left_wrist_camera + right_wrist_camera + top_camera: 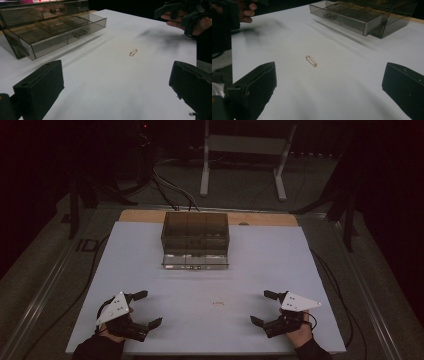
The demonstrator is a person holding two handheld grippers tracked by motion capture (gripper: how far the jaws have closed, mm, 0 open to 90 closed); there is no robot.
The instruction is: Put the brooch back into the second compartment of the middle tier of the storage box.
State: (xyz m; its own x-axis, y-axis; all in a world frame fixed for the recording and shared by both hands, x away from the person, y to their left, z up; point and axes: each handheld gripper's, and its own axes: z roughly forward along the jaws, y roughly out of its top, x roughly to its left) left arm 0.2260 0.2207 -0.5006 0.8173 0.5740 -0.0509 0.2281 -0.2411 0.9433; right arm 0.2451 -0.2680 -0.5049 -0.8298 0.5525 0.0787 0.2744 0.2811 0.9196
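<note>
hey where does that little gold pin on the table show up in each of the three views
High view: the pin lies low centre, between the two grippers.
Left gripper view: pin right of centre.
Right gripper view: pin near centre.
Shared landmark: the smoky drawer box, its bottom drawer pulled open.

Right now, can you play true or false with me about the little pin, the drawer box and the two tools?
1. The little pin lies on the white table between the two tools. True.
2. The left tool is squeezing the pin. False: its jaws are open and the pin lies apart from it.
3. The bottom drawer of the drawer box is pulled out. True.
4. The right tool is shut. False: its jaws are wide apart.
5. The pin is inside the drawer. False: it is on the table.
</note>
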